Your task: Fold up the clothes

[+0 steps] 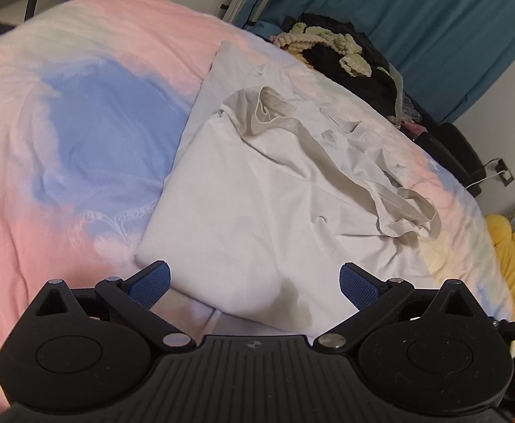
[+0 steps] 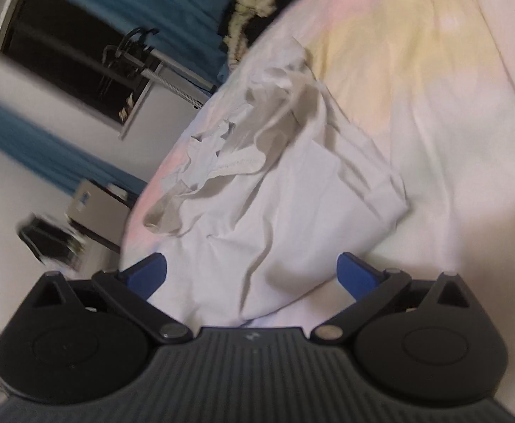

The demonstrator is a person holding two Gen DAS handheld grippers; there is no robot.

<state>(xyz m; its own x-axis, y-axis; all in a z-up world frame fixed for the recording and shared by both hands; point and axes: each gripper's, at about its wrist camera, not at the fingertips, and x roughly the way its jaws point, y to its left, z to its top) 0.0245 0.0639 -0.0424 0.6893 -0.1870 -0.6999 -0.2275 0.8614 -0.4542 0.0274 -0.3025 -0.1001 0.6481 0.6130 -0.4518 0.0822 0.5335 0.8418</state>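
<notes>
On pastel bedspread (image 1: 63, 112): rumpled white shirt (image 1: 257, 194) (both grippers' fingers apart)

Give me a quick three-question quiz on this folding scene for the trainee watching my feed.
1. True or false: the left gripper is shut on the white shirt.
2. What does the white shirt lie on?
A. a wooden floor
B. a pastel bedcover
C. a chair
3. Fill in: the fingers of the right gripper are spread ____.

Key: 1 false, both grippers are open and hold nothing; 2 B; 3 open.
</notes>
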